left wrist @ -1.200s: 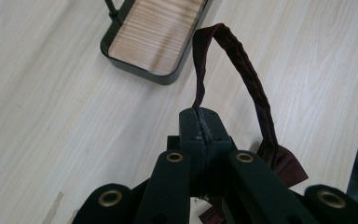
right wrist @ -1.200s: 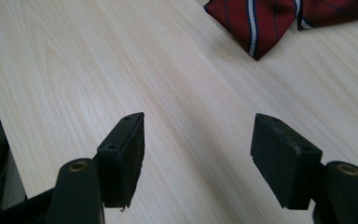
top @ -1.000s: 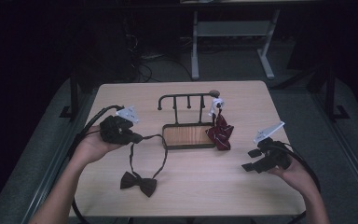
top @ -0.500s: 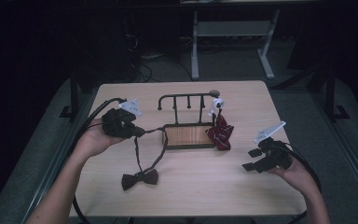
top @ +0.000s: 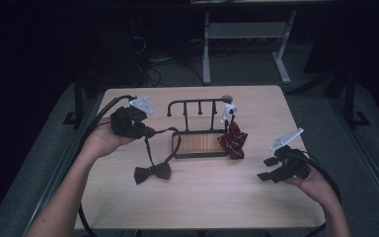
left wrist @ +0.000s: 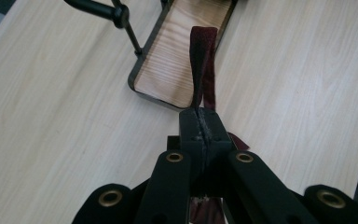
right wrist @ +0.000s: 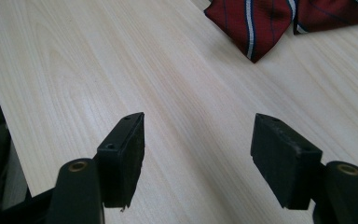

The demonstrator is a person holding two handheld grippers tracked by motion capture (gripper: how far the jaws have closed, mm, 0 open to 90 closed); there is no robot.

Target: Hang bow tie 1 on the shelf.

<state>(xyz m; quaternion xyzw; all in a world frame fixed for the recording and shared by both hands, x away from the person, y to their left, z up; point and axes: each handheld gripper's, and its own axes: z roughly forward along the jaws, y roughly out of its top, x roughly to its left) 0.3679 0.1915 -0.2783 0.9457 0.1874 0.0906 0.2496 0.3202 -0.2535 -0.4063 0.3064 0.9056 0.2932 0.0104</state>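
A dark maroon bow tie (top: 152, 173) lies on the table, its neck strap (top: 160, 132) lifted in a loop. My left gripper (top: 145, 132) is shut on that strap (left wrist: 202, 60), left of the black rack with a wooden base (top: 200, 144). The strap rises from between the closed pads in the left gripper view. A red striped bow tie (top: 233, 140) hangs at the rack's right end, and part of that striped bow tie (right wrist: 279, 21) lies ahead of my right gripper (right wrist: 198, 154). The right gripper (top: 267, 169) rests open near the table's right edge, nothing between its pads.
The rack's top rail with pegs (top: 197, 103) stands behind the wooden base (left wrist: 182, 56). Cables trail from both grippers off the table's sides. Bare light wood tabletop (top: 212, 197) spreads in front. A desk frame (top: 246, 39) stands on the floor beyond.
My left gripper has risen and moved toward the rack, pulling the strap up; the maroon bow tie slid slightly right on the table. The right gripper has stayed still.
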